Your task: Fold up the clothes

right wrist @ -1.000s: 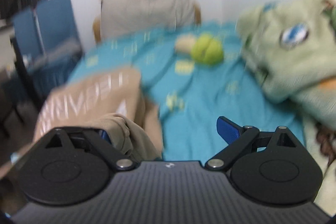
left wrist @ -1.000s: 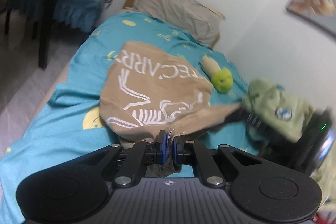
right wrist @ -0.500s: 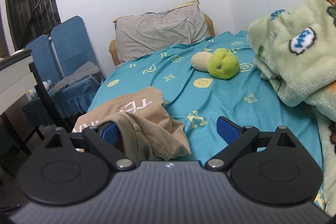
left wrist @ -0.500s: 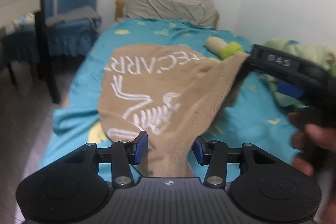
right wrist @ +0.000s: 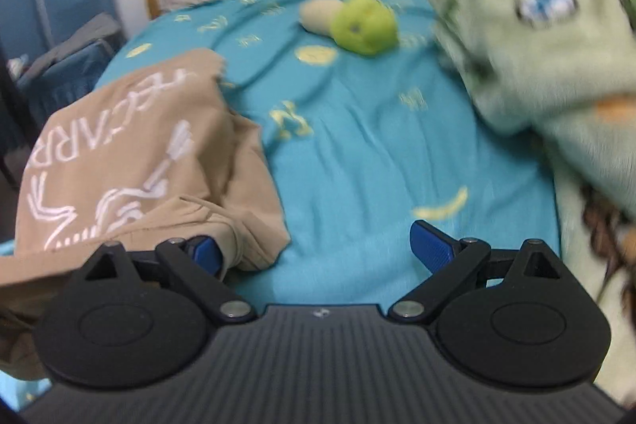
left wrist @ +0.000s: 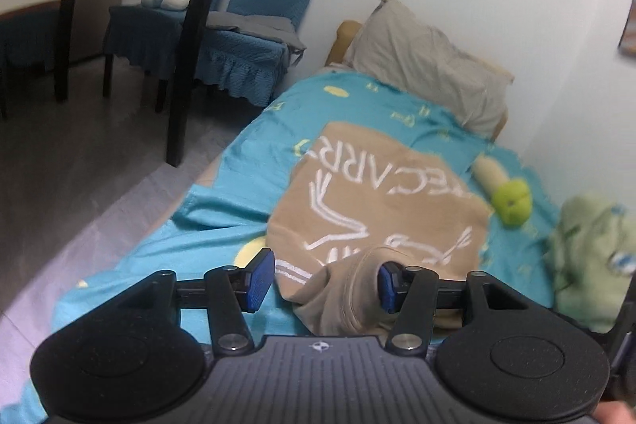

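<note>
Tan cotton, a printed shirt point(left wrist: 381, 209), lay on the teal bed sheet point(right wrist: 357, 146), its near edge bunched in a heap. Both grippers stood open: the left gripper point(left wrist: 322, 281) straddled part of that heap, cloth against one pad, and the right gripper point(right wrist: 314, 245) had cloth beside its left finger only. A closing grasp there could likely have caught several layers or missed the hem, dragging the shirt crooked. The heap hid the sleeves and collar. The green blanket point(right wrist: 536, 38) was blurred, and the shirt's lettering was cut off.
</note>
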